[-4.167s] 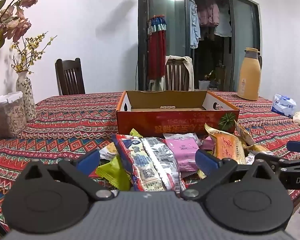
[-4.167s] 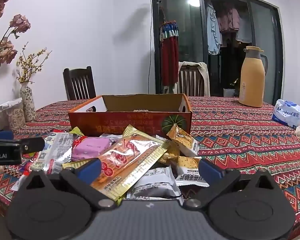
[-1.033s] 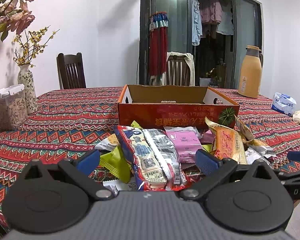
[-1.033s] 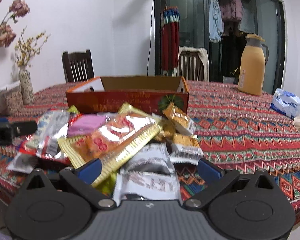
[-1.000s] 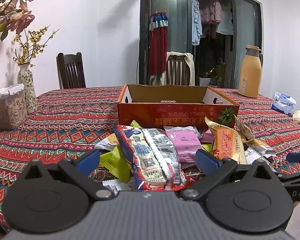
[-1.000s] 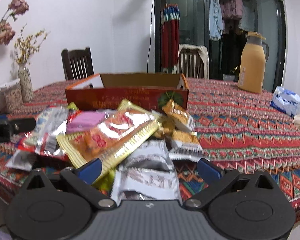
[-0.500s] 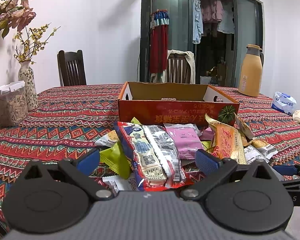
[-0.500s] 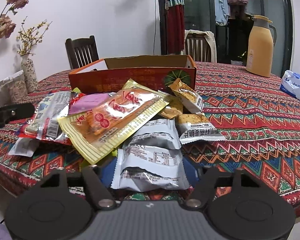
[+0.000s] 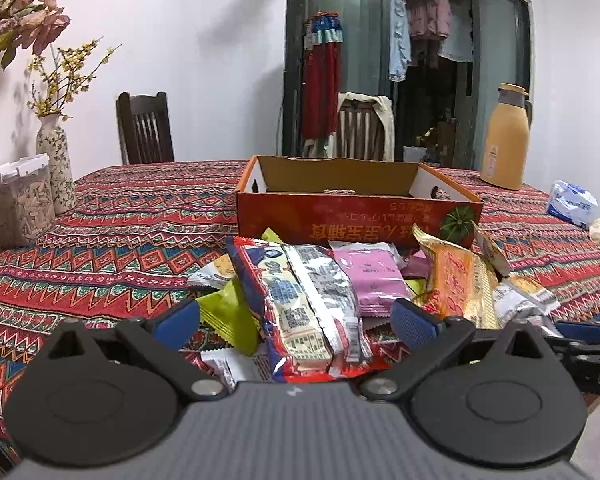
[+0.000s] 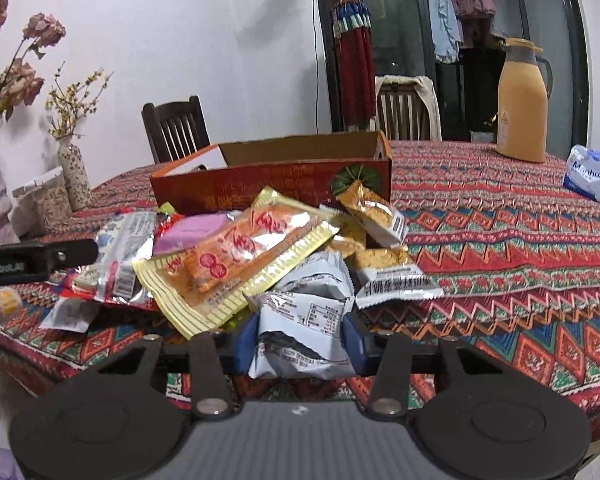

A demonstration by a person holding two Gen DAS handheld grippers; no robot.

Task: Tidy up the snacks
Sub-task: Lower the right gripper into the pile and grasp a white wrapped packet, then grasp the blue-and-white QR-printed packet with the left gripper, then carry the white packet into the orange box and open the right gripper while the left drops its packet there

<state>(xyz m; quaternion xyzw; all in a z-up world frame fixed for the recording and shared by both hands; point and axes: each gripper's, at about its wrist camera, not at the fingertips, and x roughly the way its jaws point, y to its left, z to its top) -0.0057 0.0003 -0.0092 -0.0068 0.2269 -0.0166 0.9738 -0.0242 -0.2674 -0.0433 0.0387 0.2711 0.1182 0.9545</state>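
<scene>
My right hand-held gripper is closing on a silver packet, left one released; box looks empty, whole pile waits.

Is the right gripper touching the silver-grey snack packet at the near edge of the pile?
Touching. In the right wrist view the right gripper is closing, both blue pads against the silver-grey packet.

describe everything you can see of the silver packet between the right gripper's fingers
The silver packet is a crinkled foil pouch with small black print and a nutrition table on a white panel. It lies at the near edge of the snack pile, a similar silver packet behind it. The right gripper is closing on it, blue pads at both sides.
</scene>
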